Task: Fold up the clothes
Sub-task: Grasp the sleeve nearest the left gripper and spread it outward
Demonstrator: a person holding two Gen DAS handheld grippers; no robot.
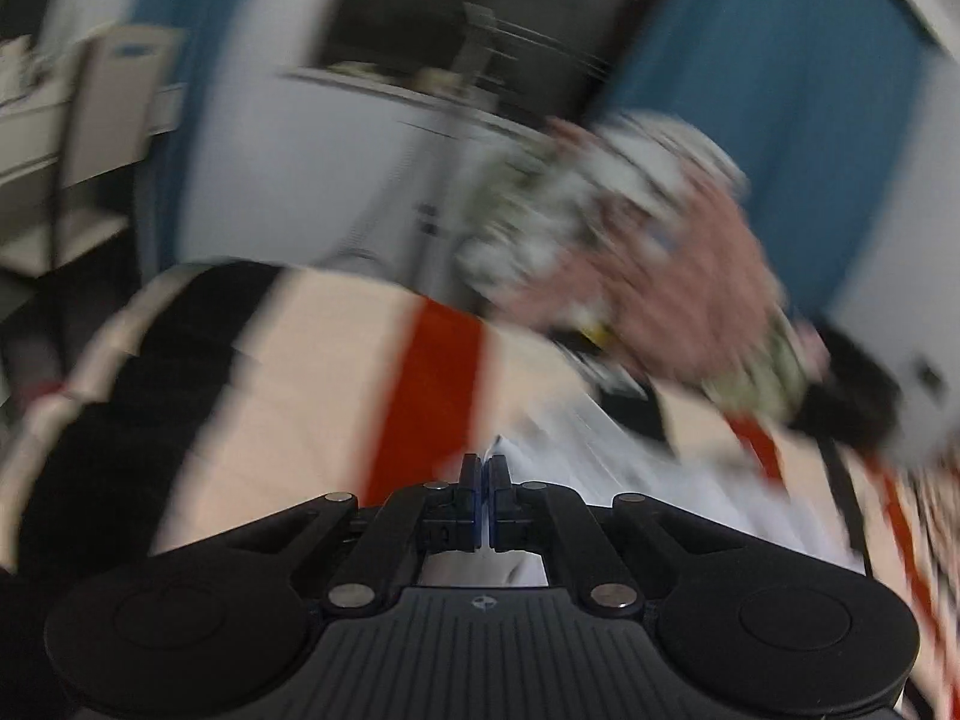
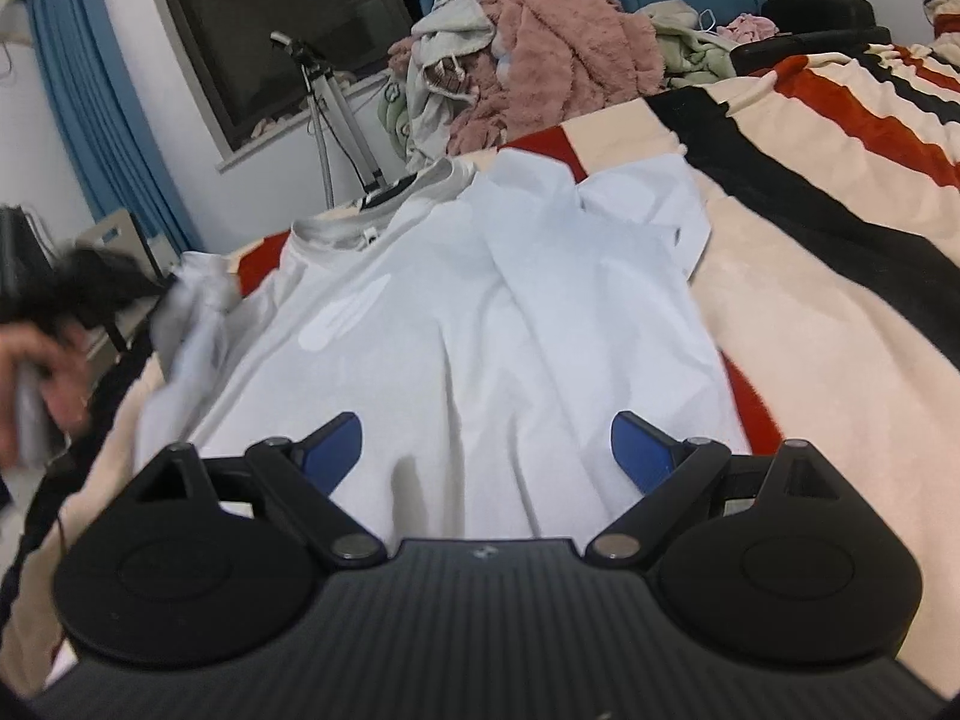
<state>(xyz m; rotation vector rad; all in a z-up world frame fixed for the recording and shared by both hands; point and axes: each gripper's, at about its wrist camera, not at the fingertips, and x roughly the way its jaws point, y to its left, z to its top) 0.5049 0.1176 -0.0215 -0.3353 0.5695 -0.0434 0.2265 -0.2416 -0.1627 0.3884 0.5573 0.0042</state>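
A pile of clothes [image 2: 528,54] sits behind the white shirt [image 2: 456,312] on the bed [image 2: 828,276]. Only the right view shows the whole shirt, under the right gripper [image 2: 487,450] fingers, spread wide and empty. The left gripper [image 1: 485,474] fingers are pressed together on the shirt's edge.

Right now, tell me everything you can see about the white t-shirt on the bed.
The white t-shirt lies spread front-up on the striped blanket, collar away from the camera. It looks like thin, soft cotton with a ribbed round collar, a small dark neck label and a pale chest print. One sleeve is folded in over the body; the opposite sleeve is bunched and lifted at the bed's edge. Long creases run down it. The right gripper hovers open above the hem.
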